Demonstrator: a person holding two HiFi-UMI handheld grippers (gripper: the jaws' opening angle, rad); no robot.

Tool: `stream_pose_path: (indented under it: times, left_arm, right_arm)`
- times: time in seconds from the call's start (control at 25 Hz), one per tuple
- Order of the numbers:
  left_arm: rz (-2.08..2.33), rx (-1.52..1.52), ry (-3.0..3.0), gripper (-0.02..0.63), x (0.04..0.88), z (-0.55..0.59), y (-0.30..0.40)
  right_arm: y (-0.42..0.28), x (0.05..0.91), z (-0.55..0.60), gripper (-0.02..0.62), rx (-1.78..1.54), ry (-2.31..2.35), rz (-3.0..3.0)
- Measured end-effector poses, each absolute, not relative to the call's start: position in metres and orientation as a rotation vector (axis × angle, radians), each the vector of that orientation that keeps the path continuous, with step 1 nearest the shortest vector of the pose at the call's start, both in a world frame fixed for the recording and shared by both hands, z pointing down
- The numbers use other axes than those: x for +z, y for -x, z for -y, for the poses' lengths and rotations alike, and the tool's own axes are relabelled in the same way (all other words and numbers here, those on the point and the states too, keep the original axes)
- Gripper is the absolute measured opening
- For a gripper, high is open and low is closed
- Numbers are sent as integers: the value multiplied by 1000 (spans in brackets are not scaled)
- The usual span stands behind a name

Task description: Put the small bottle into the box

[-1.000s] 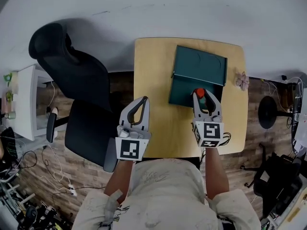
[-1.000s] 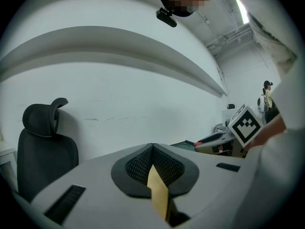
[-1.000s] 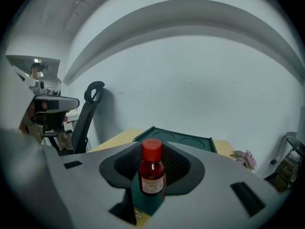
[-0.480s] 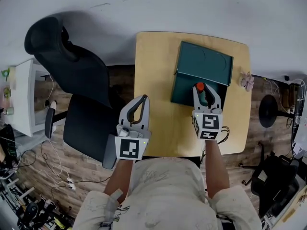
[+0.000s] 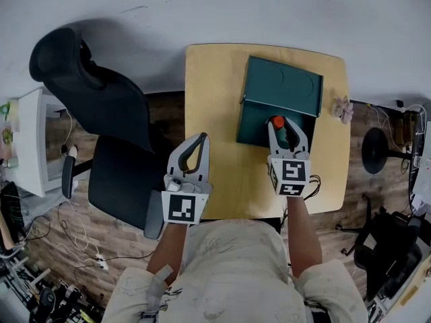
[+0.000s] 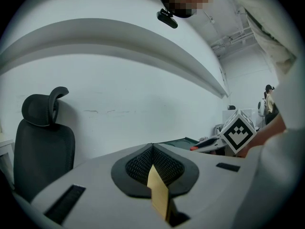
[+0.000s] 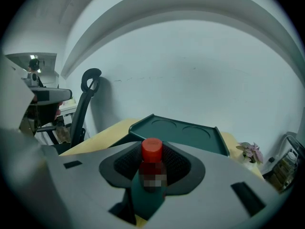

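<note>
If we had let go too high, the small bottle could have struck the floor of the dark green box and toppled. It could also have glanced off the near wall onto the wooden table, and a forward push might have knocked the raised lid. Our right gripper had its jaws partly closed on the bottle's body, red cap upright above the pads. It pointed forward and somewhat downward over the box's open tray (green showed beneath the bottle). Our left gripper, jaws together and holding nothing, hung by the table's left edge, well apart from the box.
</note>
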State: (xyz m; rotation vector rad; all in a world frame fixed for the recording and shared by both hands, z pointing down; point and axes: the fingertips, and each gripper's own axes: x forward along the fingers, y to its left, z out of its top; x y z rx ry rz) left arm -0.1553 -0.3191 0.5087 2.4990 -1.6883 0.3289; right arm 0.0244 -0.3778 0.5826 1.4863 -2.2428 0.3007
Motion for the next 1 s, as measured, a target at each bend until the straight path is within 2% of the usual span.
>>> stream_pose_path:
  times: [1.0]
  left_arm:
    - [1664, 319, -2541, 8, 501, 313, 142]
  right_arm:
    - [-31, 586, 366, 152, 307, -1513, 2259]
